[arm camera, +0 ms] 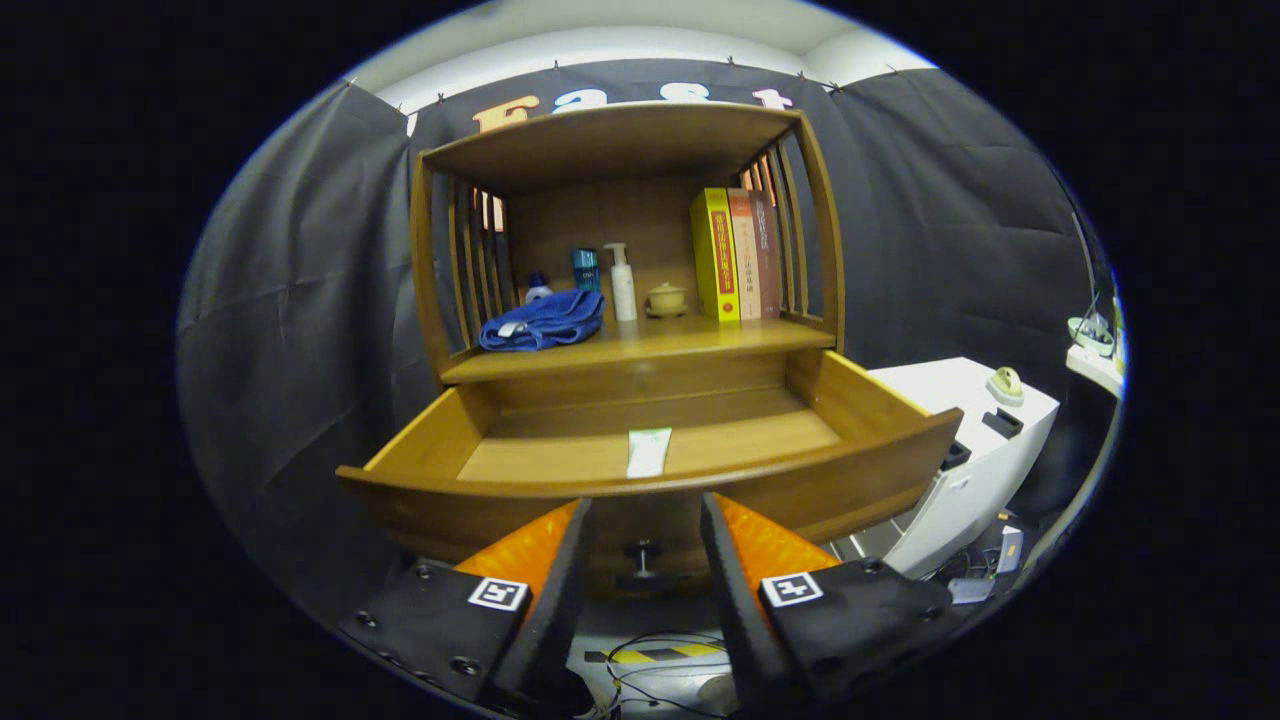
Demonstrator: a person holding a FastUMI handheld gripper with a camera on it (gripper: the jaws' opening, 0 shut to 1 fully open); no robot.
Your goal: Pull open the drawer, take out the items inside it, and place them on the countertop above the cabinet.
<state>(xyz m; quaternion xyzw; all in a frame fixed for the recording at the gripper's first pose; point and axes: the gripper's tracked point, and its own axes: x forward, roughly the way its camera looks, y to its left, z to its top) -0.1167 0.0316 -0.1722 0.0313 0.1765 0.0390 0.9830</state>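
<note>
The wooden cabinet's drawer [860, 400] stands pulled out toward me. A white and green tube [648, 452] lies flat on the drawer floor near its front wall, just beyond my fingers. The drawer's dark knob [641, 550] sits between my two fingertips, untouched. My gripper [642, 512] is open, with its orange and black fingers [545, 560] apart in front of the drawer's face and nothing held. The countertop [640, 345] above the drawer is a wooden shelf under a slatted canopy.
On the countertop lie a blue cloth [545, 320], a small blue box [585, 268], a white pump bottle [622, 282], a small yellow lidded cup [666, 298] and upright books [735, 255]. A white unit [975, 440] stands to the right. Cables [650, 660] lie on the floor below.
</note>
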